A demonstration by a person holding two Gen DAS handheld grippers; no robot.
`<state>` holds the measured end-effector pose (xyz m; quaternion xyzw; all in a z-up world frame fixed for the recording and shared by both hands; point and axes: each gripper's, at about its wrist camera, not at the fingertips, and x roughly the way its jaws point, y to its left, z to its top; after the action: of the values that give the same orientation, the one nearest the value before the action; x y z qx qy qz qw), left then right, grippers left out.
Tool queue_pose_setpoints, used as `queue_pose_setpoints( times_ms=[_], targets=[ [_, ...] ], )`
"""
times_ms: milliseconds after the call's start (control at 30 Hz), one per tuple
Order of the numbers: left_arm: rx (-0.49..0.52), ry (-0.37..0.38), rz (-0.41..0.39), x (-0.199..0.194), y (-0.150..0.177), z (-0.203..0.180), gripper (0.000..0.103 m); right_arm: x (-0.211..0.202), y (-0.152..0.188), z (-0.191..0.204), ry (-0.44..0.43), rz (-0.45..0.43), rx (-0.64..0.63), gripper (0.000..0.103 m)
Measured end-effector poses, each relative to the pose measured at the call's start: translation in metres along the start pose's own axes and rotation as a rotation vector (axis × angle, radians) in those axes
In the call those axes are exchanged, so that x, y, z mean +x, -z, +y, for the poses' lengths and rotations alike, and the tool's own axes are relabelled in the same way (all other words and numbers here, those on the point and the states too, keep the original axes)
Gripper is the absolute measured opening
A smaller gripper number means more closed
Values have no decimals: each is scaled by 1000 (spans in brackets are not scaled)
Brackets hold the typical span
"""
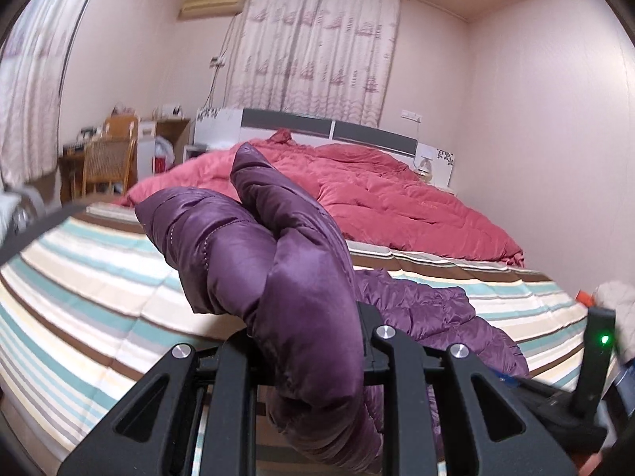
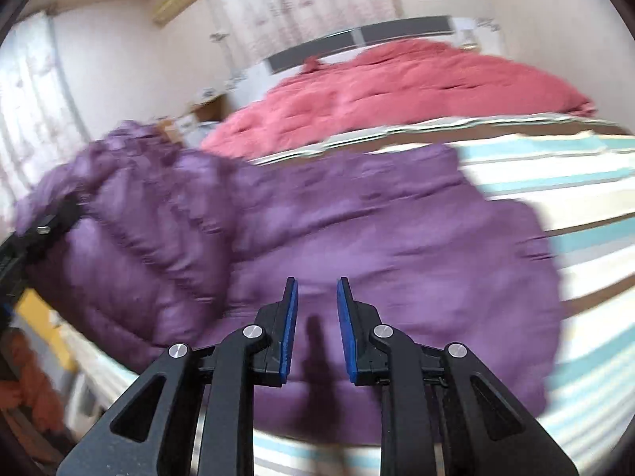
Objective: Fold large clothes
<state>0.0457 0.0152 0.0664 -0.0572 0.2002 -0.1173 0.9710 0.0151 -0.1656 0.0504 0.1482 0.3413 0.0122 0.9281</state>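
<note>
A purple puffer jacket [image 2: 357, 230] lies spread on the striped bed sheet [image 2: 555, 182]. My left gripper [image 1: 317, 357] is shut on a thick fold of the jacket [image 1: 278, 261] and holds it raised above the bed; the fabric hides its fingertips. The left gripper also shows at the left edge of the right wrist view [image 2: 43, 230], clamped on the jacket's lifted end. My right gripper [image 2: 316, 297] is open and empty, its blue pads [image 2: 291, 317] hovering just above the jacket's near part. The right wrist view is motion-blurred.
A red quilt [image 1: 397, 194] is bunched at the head of the bed by the headboard [image 1: 329, 131]. A wooden chair and desk [image 1: 107, 158] stand at the left. Curtains [image 1: 317, 47] hang behind. The striped sheet [image 1: 79, 297] lies bare at the left.
</note>
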Motion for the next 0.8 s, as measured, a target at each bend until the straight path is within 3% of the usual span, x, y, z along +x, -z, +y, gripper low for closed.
queue_pose_setpoints(
  times_ms=[133,467,800],
  targets=[
    [56,5,-12,0,-10,-23,20,-7,-5,-40,114,-5,48,20],
    [190,70,4,1,-21,-72,22,-14,-21,-102,269,-41,147,20],
    [300,155,53,12,-14,-123,23,-10,-17,-133,289,-11,189,20]
  ],
)
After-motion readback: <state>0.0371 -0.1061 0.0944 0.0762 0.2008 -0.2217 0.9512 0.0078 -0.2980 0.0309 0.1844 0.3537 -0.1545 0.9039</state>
